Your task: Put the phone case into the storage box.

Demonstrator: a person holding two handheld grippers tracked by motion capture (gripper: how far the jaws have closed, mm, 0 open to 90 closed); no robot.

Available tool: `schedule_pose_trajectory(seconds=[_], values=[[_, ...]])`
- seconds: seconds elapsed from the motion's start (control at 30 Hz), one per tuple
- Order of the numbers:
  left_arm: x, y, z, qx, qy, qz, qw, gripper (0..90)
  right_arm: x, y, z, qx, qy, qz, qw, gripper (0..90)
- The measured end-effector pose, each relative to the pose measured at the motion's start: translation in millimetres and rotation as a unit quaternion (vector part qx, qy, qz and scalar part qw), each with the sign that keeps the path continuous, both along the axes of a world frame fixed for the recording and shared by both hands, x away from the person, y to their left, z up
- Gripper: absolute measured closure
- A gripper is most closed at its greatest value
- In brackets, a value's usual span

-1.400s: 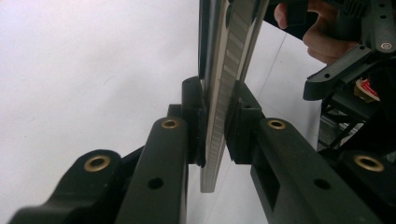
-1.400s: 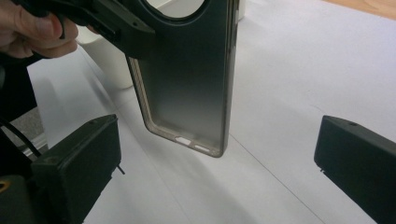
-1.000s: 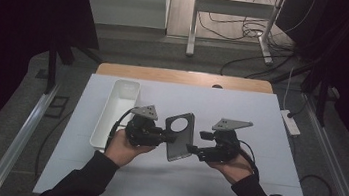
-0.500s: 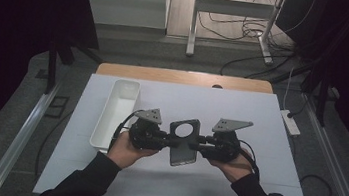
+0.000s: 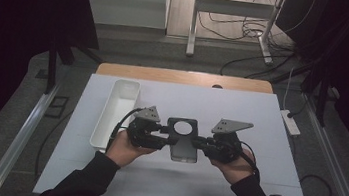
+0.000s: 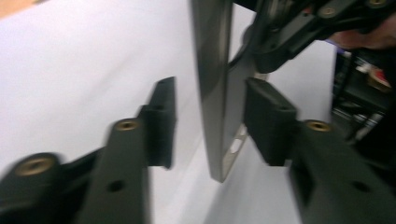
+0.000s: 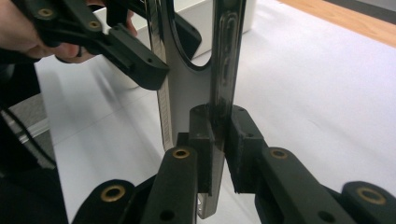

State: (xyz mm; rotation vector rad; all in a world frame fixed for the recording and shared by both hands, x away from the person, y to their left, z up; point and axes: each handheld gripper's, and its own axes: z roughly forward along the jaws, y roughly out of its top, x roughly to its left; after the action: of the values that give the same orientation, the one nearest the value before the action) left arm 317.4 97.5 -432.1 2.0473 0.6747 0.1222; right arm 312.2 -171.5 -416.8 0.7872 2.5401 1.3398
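Note:
A flat dark slab (image 5: 182,138) with a round hole near its far end hangs just above the white sheet, between my two grippers. My right gripper (image 5: 197,143) is shut on its right edge; in the right gripper view its pads (image 7: 243,140) pinch the glossy dark slab (image 7: 228,56), having just closed on it. Beside that slab stands a thin lighter layer with the round cutout (image 7: 180,88). My left gripper (image 5: 169,138) has just been opening: in the left gripper view its jaws (image 6: 210,123) straddle the slab's edge (image 6: 215,70), the left pad standing clear of it.
A long white tray (image 5: 115,113) lies left of the left hand. The white sheet (image 5: 231,195) covers a wooden table (image 5: 185,77). A power strip (image 5: 291,123) and cables lie on the floor to the right, and a metal stand stands behind the table.
The slab went from tilted in the left gripper to lying level between both grippers. The right jaws closed on its edge. The left jaws opened off it.

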Motion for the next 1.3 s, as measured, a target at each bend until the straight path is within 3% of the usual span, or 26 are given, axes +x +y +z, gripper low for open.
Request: schedule_pose_trajectory(seconds=[0.1, 0.2, 0.23, 0.27, 0.6, 0.8, 1.03, 1.17, 1.3], values=[[1.1, 2.2, -0.6, 0.005, -0.011, 0.025, 0.9996, 29.6, 0.3, -3.1, 1.3, 0.004, -0.008, -0.019, 0.9998, 81.3], [2.8, 3.8, -1.3, 0.007, -0.012, 0.039, 0.9991, 18.4, -0.2, -5.1, 2.5, 0.003, -0.019, -0.039, 0.9991, 81.3], [3.2, 4.5, -1.8, 0.009, -0.015, 0.046, 0.9988, 18.4, -0.2, -5.1, 2.5, 0.003, -0.019, -0.039, 0.9991, 81.3], [3.3, 5.0, -2.1, 0.009, -0.018, 0.052, 0.9984, 12.0, -0.6, -5.6, 2.7, 0.003, -0.021, -0.052, 0.9984, 81.2], [5.5, 13.3, -2.5, 0.003, -0.013, 0.088, 0.9960, 0.0, -5.3, -3.1, 2.1, 0.001, -0.030, -0.086, 0.9958, 81.2], [4.8, 15.4, -2.4, 0.000, -0.024, 0.093, 0.9953, 0.0, -7.2, -1.5, 1.6, 0.007, -0.029, -0.092, 0.9953, 81.2], [3.6, 9.6, -4.7, 0.003, -0.016, 0.080, 0.9967, 2.4, -8.7, 1.8, 0.3, 0.009, -0.025, -0.098, 0.9948, 81.2], [1.1, 3.7, -5.3, 0.017, -0.024, 0.076, 0.9967, 8.5, -9.6, 3.9, -0.4, 0.010, -0.025, -0.099, 0.9947, 81.2], [-0.8, 2.0, -5.0, 0.015, -0.021, 0.068, 0.9974, 22.6, -10.0, 4.9, -1.0, 0.010, -0.024, -0.101, 0.9946, 81.1]])
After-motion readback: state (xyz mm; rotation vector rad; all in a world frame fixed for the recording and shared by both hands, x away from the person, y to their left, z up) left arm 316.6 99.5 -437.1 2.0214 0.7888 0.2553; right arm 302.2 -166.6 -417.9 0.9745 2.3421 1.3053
